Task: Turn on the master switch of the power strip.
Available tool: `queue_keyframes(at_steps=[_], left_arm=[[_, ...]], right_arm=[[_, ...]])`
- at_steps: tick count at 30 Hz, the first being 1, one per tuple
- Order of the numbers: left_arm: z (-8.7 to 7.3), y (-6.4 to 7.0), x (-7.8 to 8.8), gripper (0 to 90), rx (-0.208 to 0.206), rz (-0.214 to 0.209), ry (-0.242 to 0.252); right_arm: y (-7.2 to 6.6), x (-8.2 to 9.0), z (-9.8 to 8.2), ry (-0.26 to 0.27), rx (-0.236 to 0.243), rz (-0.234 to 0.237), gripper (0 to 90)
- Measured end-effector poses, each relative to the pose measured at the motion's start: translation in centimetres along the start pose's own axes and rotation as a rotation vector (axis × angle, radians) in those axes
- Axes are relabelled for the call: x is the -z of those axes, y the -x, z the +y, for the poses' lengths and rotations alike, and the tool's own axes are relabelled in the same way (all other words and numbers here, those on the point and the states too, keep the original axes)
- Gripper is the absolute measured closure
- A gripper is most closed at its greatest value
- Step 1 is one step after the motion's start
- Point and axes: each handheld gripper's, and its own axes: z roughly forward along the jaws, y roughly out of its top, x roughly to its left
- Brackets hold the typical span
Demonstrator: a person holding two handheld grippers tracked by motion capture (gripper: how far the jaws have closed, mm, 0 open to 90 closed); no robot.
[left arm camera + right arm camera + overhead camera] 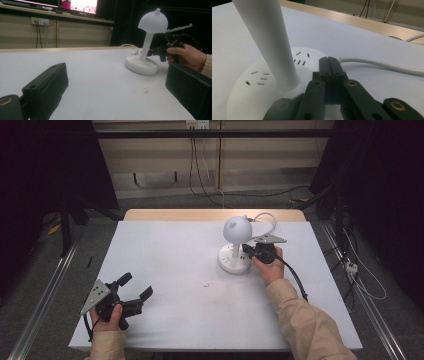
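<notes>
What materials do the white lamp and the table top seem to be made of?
The lamp: probably moulded plastic, smooth matte white, with socket slots cut into its round base. The table top: a matte pale sheet or laminate; a wood-coloured strip shows at its far edge.

I'm working in a lab-like recording room: black curtains (45,165), metal floor rails (42,295), trailing cables (200,175), wall sockets (40,21), monitors (80,5) behind my white tabletop (175,265).

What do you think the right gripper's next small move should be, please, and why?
Probably a slight press down onto the lamp base: the right gripper is shut, its tips poised over the base's rim beside the stem, perhaps to work a switch, though none is visible. The left gripper rests open, far away.
</notes>
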Motion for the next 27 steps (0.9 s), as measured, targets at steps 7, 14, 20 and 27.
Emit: queue_keyframes(at_steps=[7, 14, 20, 27], left_arm=[[-0.02, 0.14, -0.1, 4.0, 0.001, -0.004, 0.001], [0.01, 0.17, -0.02, 4.0, -0.002, -0.006, 0.0], [0.07, 0.22, 0.23, 4.0, 0.003, 0.001, 0.008], [0.11, 0.29, 0.41, 4.0, 0.003, 0.005, 0.014]], right_arm=[[0.06, -0.07, 0.02, -0.01, 0.0, 0.002, 90.0], [-0.05, -0.09, 0.12, -0.022, 0.008, -0.004, 90.0], [-0.12, -0.07, 0.16, -0.028, 0.018, -0.008, 90.0], [-0.16, -0.09, 0.15, -0.028, 0.018, -0.012, 90.0]])
